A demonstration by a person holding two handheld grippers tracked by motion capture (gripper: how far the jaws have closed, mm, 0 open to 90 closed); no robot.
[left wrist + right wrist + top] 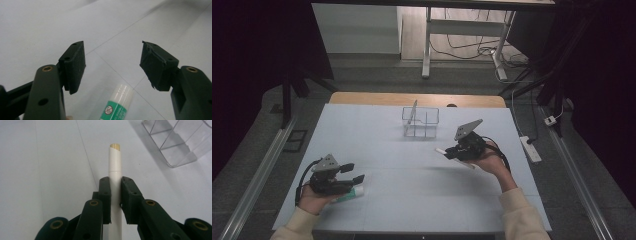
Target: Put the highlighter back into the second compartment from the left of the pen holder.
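Observation:
My right gripper (115, 185) is shut on a white pen-like stick (115, 165) with a tan tip; its pads press on both sides of the barrel. In the high view this right gripper (451, 152) hangs a little above the mat at the right of centre, with the white stick (441, 151) poking out to the left. My left gripper (112, 63) stands open, its jaws wide apart with nothing between them. Below it lies a green and white glue stick (119, 105) on the mat, seen in the high view (349, 194) beside the left gripper (353, 172).
A clear plastic organiser (420, 121) with compartments stands at the far middle of the white mat (412, 200); something thin leans upright in its left part. In the right gripper view the clear organiser (180, 142) is at the upper right. Table legs and cables lie beyond.

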